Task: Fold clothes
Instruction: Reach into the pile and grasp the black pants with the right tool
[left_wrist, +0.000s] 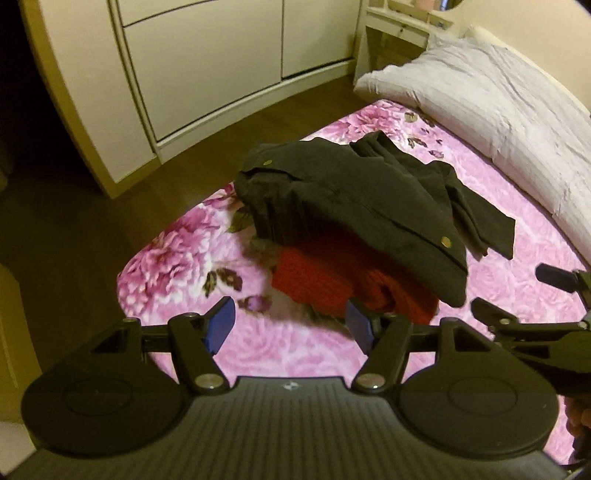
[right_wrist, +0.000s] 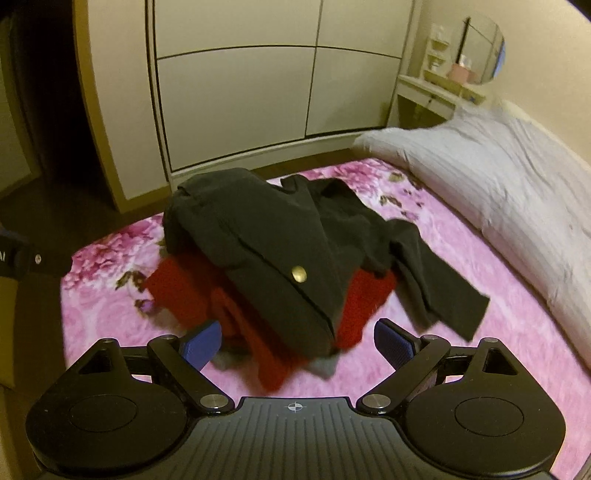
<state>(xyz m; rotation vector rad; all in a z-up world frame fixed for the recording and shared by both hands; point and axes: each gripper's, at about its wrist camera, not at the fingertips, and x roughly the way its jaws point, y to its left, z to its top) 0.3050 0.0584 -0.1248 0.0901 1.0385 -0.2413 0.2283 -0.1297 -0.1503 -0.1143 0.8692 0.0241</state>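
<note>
A dark jacket with brass buttons (left_wrist: 351, 206) lies crumpled on top of a red knit garment (left_wrist: 332, 280) on the pink floral bedspread (left_wrist: 177, 258). Both show in the right wrist view too: the jacket (right_wrist: 266, 236) over the red knit (right_wrist: 192, 288), with a bit of grey cloth (right_wrist: 325, 365) under them. My left gripper (left_wrist: 290, 326) is open and empty just in front of the pile. My right gripper (right_wrist: 295, 345) is open and empty, its jaws on either side of the pile's near edge. The right gripper also shows in the left wrist view (left_wrist: 517, 299).
A white striped pillow (left_wrist: 498, 103) lies along the bed's far right side. A cream wardrobe (right_wrist: 240, 92) stands beyond the wooden floor (left_wrist: 92, 221). A small shelf unit with a round mirror (right_wrist: 480, 48) stands in the corner.
</note>
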